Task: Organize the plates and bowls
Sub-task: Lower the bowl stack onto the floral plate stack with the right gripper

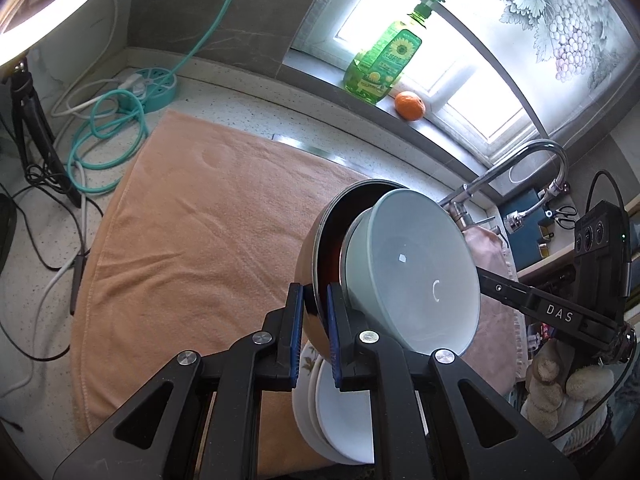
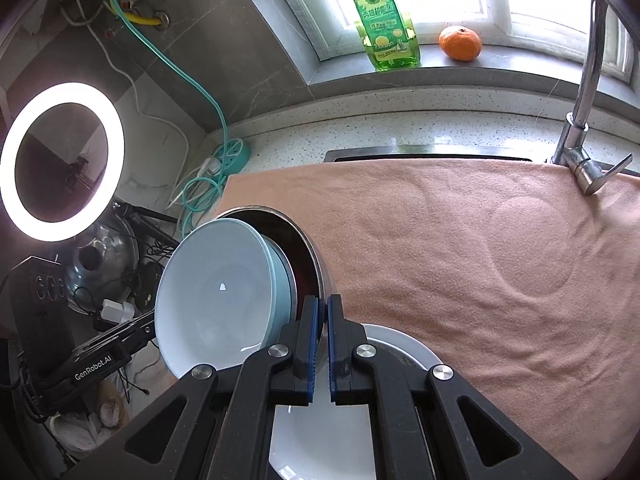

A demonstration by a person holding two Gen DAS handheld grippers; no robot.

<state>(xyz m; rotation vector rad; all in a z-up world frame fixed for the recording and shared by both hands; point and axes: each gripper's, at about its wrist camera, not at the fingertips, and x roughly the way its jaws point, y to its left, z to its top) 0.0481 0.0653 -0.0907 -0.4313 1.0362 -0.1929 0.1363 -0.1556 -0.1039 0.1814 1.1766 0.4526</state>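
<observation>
A steel bowl (image 1: 316, 240) with a dark inside hangs tilted in the air, and a pale blue bowl (image 1: 416, 272) is nested in it. My left gripper (image 1: 314, 296) is shut on the steel bowl's rim. On the opposite side, my right gripper (image 2: 323, 308) is shut on the same rim (image 2: 310, 248); the pale blue bowl (image 2: 216, 292) faces left there. Under the bowls, white plates (image 1: 344, 412) (image 2: 400, 348) are stacked on the orange towel (image 1: 192, 248). The right gripper's arm (image 1: 556, 312) reaches in from the right, its tips hidden behind the bowls.
The towel (image 2: 480, 260) covers the counter beside the sink edge (image 2: 400, 156). A faucet (image 2: 580, 136) rises at the right. A green soap bottle (image 2: 384, 24) and an orange (image 2: 460, 42) sit on the sill. Ring light (image 2: 60, 160), power strip (image 1: 156, 84) and cables lie left.
</observation>
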